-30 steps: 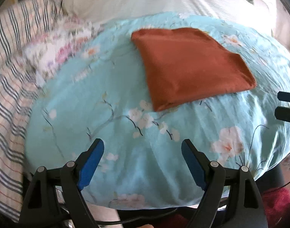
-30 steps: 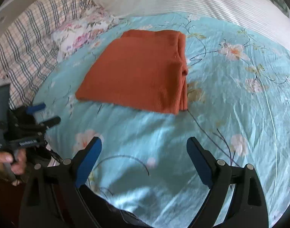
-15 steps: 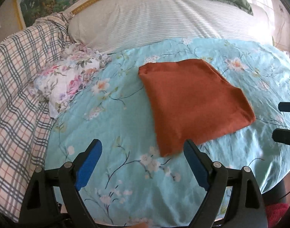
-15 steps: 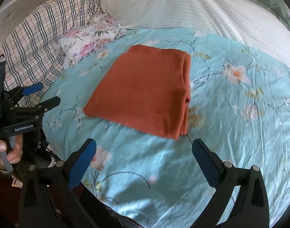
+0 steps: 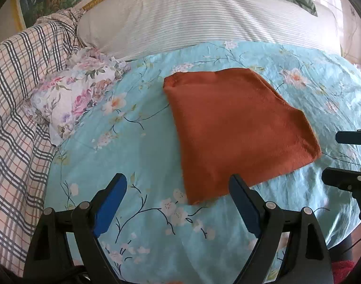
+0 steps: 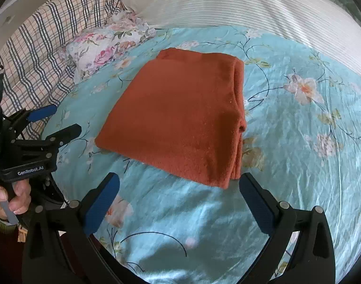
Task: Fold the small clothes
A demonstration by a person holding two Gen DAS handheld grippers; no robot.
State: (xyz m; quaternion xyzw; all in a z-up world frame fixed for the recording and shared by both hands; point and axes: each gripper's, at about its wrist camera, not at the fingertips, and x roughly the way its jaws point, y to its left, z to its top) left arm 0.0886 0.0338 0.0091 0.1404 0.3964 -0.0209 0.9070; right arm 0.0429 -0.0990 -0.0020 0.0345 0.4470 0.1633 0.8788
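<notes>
Right wrist view: turquoise floral bedspread [image 6: 298, 165] carries the rust-orange folded garment [image 6: 180, 118], lying flat near its middle, layered edges along its right side. Its long axis runs away from the tongs, slanting left to right. Right gripper [image 6: 178, 196] is wide open and empty; the garment's near corner lies just ahead of its right finger. Left gripper [image 5: 178, 198], equally spread and empty, has the near corner between its fingertips, so both appear about equally near.

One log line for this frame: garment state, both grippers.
orange garment: folded, flat on floral sheet | left gripper: open, empty | right gripper: open, empty
</notes>
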